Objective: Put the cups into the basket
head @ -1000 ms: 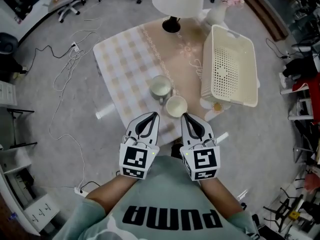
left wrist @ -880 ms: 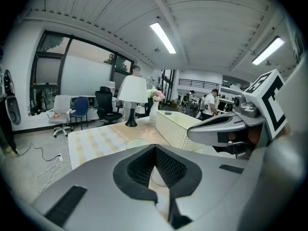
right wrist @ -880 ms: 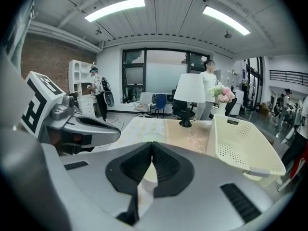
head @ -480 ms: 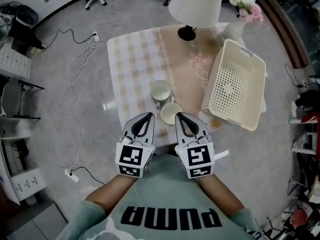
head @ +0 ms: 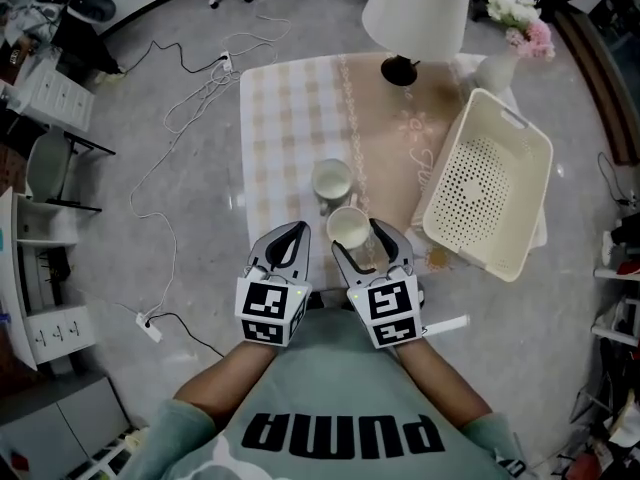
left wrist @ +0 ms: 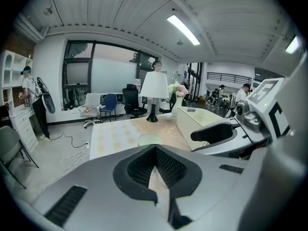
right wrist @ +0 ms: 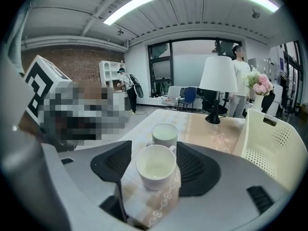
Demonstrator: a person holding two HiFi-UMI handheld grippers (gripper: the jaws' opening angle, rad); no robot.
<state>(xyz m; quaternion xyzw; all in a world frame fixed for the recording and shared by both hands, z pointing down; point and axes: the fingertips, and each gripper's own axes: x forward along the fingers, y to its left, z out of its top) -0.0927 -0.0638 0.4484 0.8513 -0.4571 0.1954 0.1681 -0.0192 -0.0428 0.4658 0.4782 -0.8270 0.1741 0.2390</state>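
Observation:
Two white cups stand on the checked tablecloth [head: 285, 118]. The near cup [head: 348, 228] [right wrist: 155, 166] sits between the jaws of my right gripper [head: 361, 241] [right wrist: 154, 149], whose jaws have just been opening; the pads stand apart from the cup's sides, not pressing it. The far cup [head: 331, 179] [right wrist: 164, 134] [left wrist: 150, 139] stands just beyond. My left gripper [head: 298, 231] [left wrist: 155, 147] is shut and empty, left of the near cup. The cream perforated basket [head: 487, 193] [right wrist: 274, 143] lies empty at the table's right side.
A white lamp [head: 415, 13] and a vase of flowers [head: 505, 63] stand at the table's far end. Cables [head: 190, 98] run over the floor to the left. The table's near edge lies under my grippers.
My right gripper has opened and moved forward and down, so the near cup now stands between its jaws. My left gripper has stayed shut beside it.

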